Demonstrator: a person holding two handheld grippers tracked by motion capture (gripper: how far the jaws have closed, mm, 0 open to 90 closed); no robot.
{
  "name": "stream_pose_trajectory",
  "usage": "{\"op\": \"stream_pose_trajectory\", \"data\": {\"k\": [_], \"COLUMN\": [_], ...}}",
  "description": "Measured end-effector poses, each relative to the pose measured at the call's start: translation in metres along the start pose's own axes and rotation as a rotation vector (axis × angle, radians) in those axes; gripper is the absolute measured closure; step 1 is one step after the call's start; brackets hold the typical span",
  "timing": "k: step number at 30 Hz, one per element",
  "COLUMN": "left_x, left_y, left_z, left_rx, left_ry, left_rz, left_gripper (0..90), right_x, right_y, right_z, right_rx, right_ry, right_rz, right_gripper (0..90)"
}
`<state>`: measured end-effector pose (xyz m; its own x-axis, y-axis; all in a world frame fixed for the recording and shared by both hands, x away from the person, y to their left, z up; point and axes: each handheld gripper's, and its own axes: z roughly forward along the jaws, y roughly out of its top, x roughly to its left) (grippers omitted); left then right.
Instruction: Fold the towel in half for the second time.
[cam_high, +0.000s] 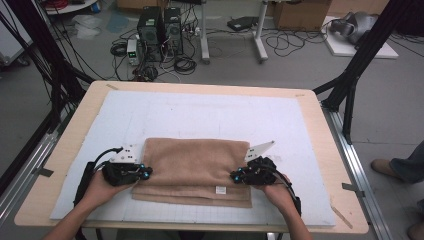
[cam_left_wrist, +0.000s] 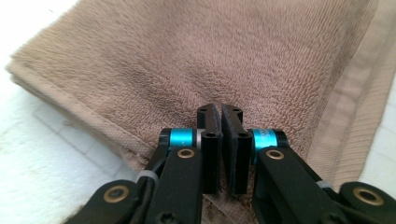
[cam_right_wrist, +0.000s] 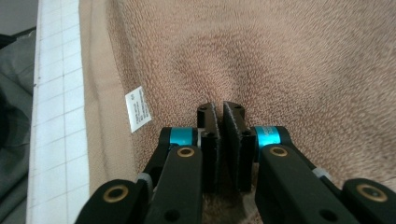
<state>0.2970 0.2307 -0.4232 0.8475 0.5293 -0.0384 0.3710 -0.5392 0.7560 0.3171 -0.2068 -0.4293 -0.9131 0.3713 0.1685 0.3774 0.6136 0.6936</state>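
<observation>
A folded brown towel (cam_high: 195, 165) lies on the white grid mat (cam_high: 200, 115) near the table's front. My left gripper (cam_high: 147, 172) sits at the towel's left edge and my right gripper (cam_high: 234, 176) at its right edge, each held by a hand. In the left gripper view the jaws (cam_left_wrist: 220, 108) stand together on the towel (cam_left_wrist: 233, 51), which puckers at their tips. The right gripper view has the same: jaws (cam_right_wrist: 220, 106) pressed together on the pile (cam_right_wrist: 280, 56), a white label (cam_right_wrist: 138, 108) beside them.
The mat covers most of a wooden table (cam_high: 320, 120). Black frame posts (cam_high: 360, 55) rise at both back corners. Computer cases (cam_high: 160, 32) and cables lie on the floor behind. A person's foot (cam_high: 385, 167) is at the right.
</observation>
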Motion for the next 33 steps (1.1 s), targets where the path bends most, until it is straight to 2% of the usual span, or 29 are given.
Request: {"op": "stream_pose_trajectory", "data": {"k": [3, 7, 9, 12, 13, 14, 15, 16, 19, 20, 25, 26, 28, 30, 31, 33], "left_x": [0.004, 0.003, 0.001, -0.004, -0.005, -0.005, -0.004, -0.002, 0.005, 0.008, 0.024, 0.028, 0.035, 0.043, 0.047, 0.056], "left_y": [0.002, 0.010, 0.011, 0.005, 0.001, -0.002, -0.004, -0.005, -0.001, 0.003, 0.019, 0.023, 0.027, 0.030, 0.031, 0.032], "left_z": [-0.015, -0.035, -0.040, -0.035, -0.032, -0.030, -0.028, -0.028, -0.029, -0.030, -0.026, -0.024, -0.017, -0.010, -0.005, 0.003], "left_rx": [-0.065, -0.120, -0.118, -0.068, -0.050, -0.040, -0.037, -0.039, -0.070, -0.081, -0.121, -0.122, -0.128, -0.120, -0.127, -0.122], "left_ry": [-0.017, -0.011, -0.013, -0.043, -0.049, -0.055, -0.042, -0.030, 0.016, 0.035, 0.111, 0.130, 0.141, 0.151, 0.149, 0.172], "left_rz": [-0.038, -0.031, -0.019, -0.011, -0.009, -0.025, -0.036, -0.049, -0.081, -0.080, -0.113, -0.113, -0.128, -0.136, -0.152, -0.169], "left_gripper": [86.4, 86.4, 86.4, 84.4, 81.8, 77.0, 69.2, 62.8, 53.4, 50.7, 48.9, 48.9, 48.8, 48.7, 48.9, 48.9], "right_x": [0.002, 0.009, 0.015, 0.021, 0.021, 0.021, 0.022, 0.022, 0.015, 0.013, -0.008, -0.012, -0.022, -0.031, -0.035, -0.044], "right_y": [0.005, 0.016, 0.021, 0.019, 0.016, 0.011, 0.008, 0.005, 0.005, 0.008, 0.030, 0.034, 0.042, 0.046, 0.048, 0.049], "right_z": [-0.010, -0.026, -0.033, -0.033, -0.029, -0.024, -0.020, -0.018, -0.022, -0.025, -0.034, -0.035, -0.034, -0.033, -0.031, -0.028], "right_rx": [-0.017, -0.055, -0.066, -0.039, -0.022, 0.001, 0.022, 0.019, -0.042, -0.051, -0.099, -0.099, -0.099, -0.100, -0.090, -0.071], "right_ry": [-0.004, 0.007, 0.005, 0.031, 0.065, 0.098, 0.108, 0.117, 0.088, 0.073, -0.023, -0.037, -0.070, -0.078, -0.095, -0.126], "right_rz": [-0.006, -0.032, -0.047, -0.051, -0.040, -0.031, -0.025, -0.020, 0.018, 0.022, 0.031, 0.035, 0.036, 0.045, 0.039, 0.053], "right_gripper": [85.6, 85.4, 85.3, 83.8, 81.7, 78.1, 74.7, 69.7, 60.4, 57.1, 51.5, 50.3, 48.8, 47.7, 46.7, 44.0]}}
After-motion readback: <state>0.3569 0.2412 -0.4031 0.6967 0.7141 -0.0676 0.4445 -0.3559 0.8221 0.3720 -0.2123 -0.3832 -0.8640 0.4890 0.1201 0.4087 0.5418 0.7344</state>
